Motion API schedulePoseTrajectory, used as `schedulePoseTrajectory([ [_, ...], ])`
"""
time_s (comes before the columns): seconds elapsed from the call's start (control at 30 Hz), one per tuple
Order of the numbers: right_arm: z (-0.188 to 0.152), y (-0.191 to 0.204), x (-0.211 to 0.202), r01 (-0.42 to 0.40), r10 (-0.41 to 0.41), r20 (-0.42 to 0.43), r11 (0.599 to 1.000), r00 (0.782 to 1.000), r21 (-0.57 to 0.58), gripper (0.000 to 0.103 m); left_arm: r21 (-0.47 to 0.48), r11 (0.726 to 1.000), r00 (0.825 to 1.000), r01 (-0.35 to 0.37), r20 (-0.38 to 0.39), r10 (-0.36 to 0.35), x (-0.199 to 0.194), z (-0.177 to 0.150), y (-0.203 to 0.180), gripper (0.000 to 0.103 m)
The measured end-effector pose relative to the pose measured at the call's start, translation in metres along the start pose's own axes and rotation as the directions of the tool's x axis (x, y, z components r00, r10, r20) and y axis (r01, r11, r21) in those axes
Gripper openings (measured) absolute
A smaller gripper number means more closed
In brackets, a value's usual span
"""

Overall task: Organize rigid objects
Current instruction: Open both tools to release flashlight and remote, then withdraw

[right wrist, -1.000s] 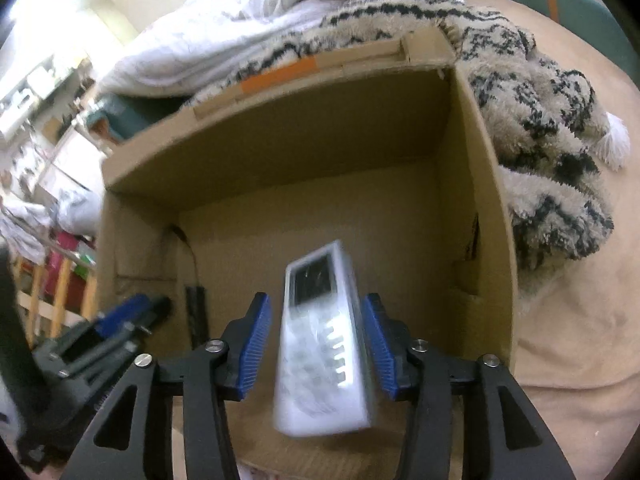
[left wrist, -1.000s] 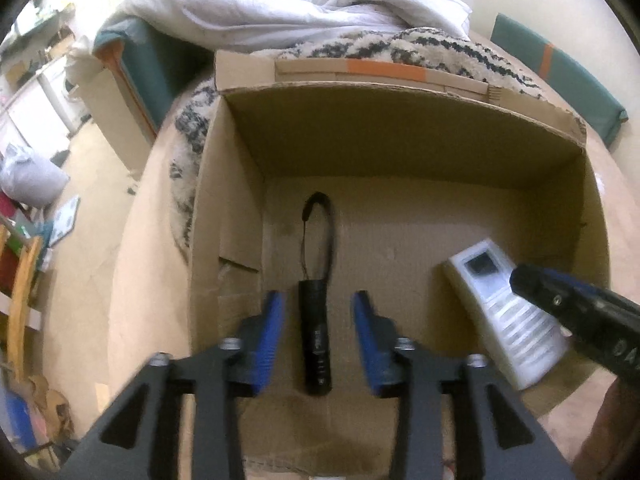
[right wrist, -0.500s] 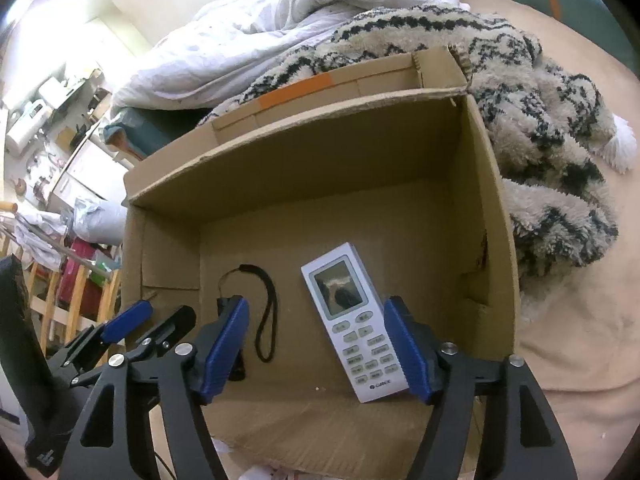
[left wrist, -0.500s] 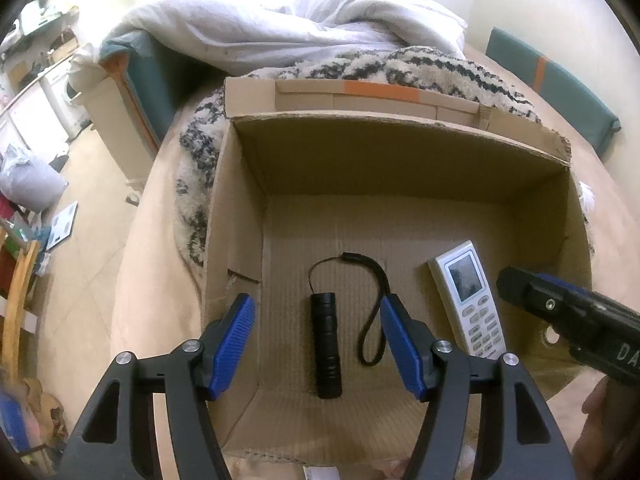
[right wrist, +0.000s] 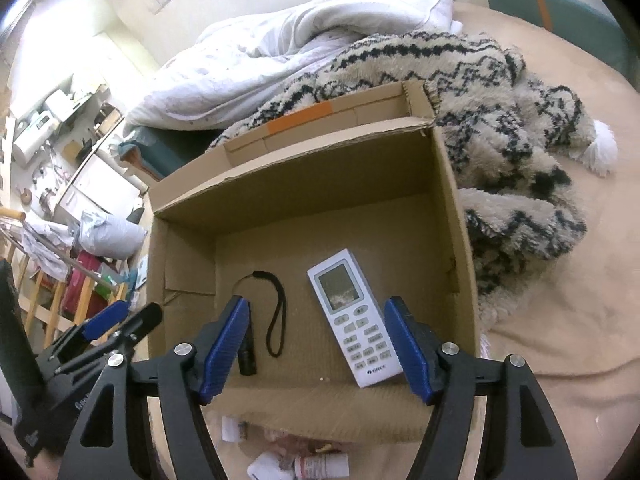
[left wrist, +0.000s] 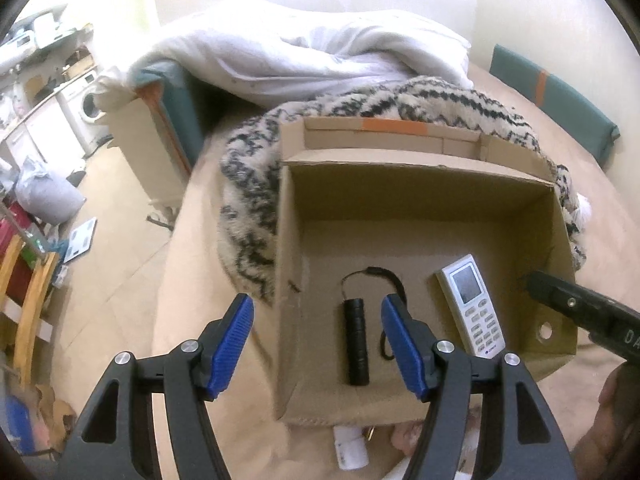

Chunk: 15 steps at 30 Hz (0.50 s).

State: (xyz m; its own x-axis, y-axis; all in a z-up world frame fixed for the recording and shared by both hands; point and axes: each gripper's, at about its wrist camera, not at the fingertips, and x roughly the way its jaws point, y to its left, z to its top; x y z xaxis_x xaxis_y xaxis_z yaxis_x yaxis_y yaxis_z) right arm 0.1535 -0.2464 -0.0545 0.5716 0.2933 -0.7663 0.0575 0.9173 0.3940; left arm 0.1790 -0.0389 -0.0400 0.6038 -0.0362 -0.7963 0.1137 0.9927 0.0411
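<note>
White remote control (right wrist: 354, 318), logo illegible, beside black flashlight (left wrist: 356, 346) in cardboard box (right wrist: 320, 184). Left gripper (left wrist: 316, 344) and right gripper (right wrist: 316, 348) angled downward above box, jaws apart, empty.

In the right wrist view, the right hand-held gripper (right wrist: 316, 348) has a blue finger (right wrist: 226, 344) covering most of the black flashlight (right wrist: 247, 360) in the cardboard box (right wrist: 456, 240); only its near end shows. Below the box's near wall, small white items (right wrist: 304, 466) are partly cut off by the bottom edge and too blurred to identify. In the left wrist view, the right hand-held gripper (left wrist: 580, 312) runs off the right edge, its fingertips unseen. Shelf clutter (right wrist: 44, 120) far left of the box is too small to tell.
</note>
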Motion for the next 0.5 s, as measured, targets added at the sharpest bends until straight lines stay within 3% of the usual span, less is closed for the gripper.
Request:
schedulePoseTrajectory([
  [0.27,-0.025,0.005,-0.03,-0.003,0.003,0.0,0.999,1.0,-0.04,0.074,-0.041,0.999,0.999,-0.024,-0.026,0.023,-0.016,-0.023,0.021,0.064],
  [0.5,-0.057,0.001,-0.04,-0.028,0.027,-0.065,1.0,0.998,-0.005,0.074,-0.099,0.995,0.994,-0.022,-0.112,0.011,-0.014,-0.046,0.031,0.064],
])
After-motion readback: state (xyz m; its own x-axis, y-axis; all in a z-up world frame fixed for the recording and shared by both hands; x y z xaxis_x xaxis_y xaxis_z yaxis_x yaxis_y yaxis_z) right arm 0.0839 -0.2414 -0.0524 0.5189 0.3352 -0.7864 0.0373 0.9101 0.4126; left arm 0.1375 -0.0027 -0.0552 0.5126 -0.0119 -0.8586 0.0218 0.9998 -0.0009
